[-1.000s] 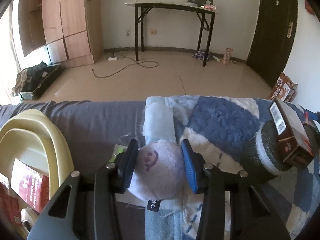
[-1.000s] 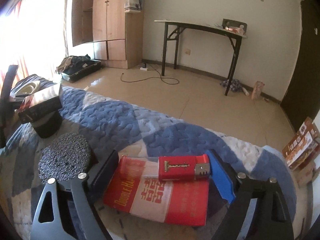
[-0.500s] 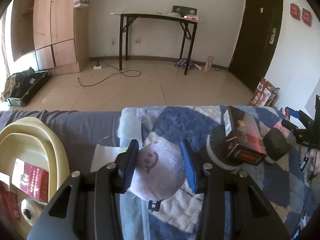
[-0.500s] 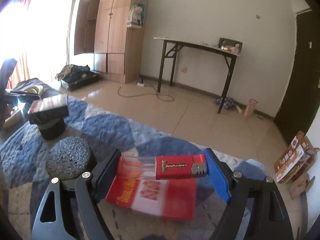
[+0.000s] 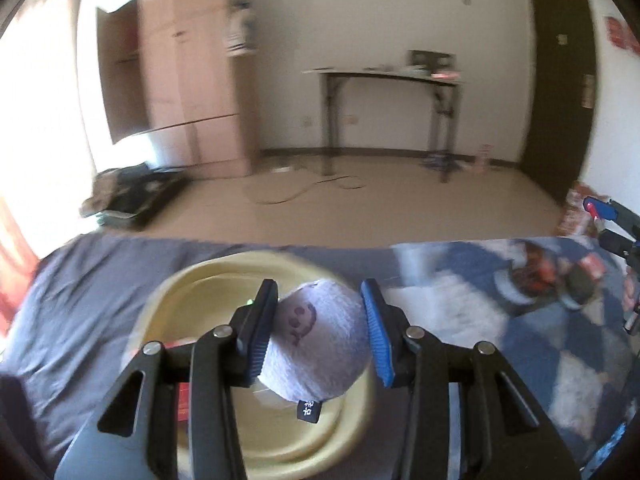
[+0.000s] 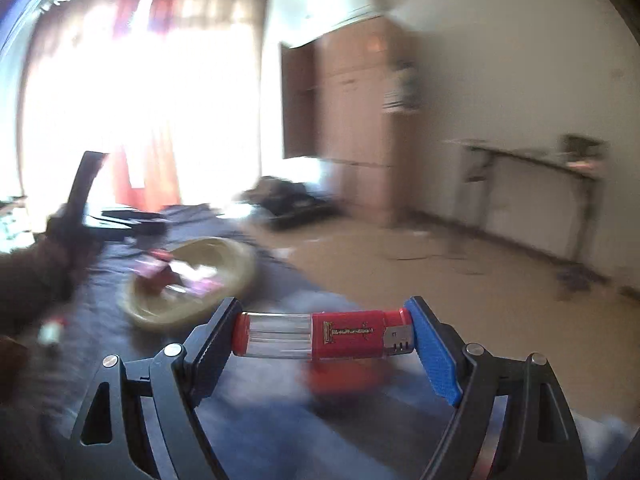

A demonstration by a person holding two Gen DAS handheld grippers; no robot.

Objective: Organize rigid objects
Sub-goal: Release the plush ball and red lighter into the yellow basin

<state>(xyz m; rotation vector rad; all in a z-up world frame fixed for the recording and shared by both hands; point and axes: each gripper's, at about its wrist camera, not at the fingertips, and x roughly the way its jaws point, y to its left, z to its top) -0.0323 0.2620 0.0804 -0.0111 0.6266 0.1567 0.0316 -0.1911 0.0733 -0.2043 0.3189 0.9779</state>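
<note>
My left gripper [image 5: 318, 330] is shut on a pale purple plush ball [image 5: 320, 344] with a stitched smiley face, and holds it above a cream plastic basin [image 5: 192, 296] on the bed. My right gripper [image 6: 322, 334] is shut on a red lighter [image 6: 322, 334] with a clear tank, held crosswise between the jaws, above the bed. The basin [image 6: 236, 254] also shows in the right wrist view, far left, with red and purple items inside. Both views are blurred by motion.
A blue and white quilt [image 5: 460, 320] covers the right of the bed, a grey sheet [image 5: 80, 300] the left. Dark blurred objects [image 5: 540, 276] lie on the quilt. A red packet [image 6: 344, 380] lies below the lighter. A wardrobe [image 5: 184, 80] and a black table [image 5: 384, 76] stand behind.
My left gripper has carried the plush ball leftward from the quilt to above the basin. My right gripper has lifted the lighter off the red packet and swung left toward the basin.
</note>
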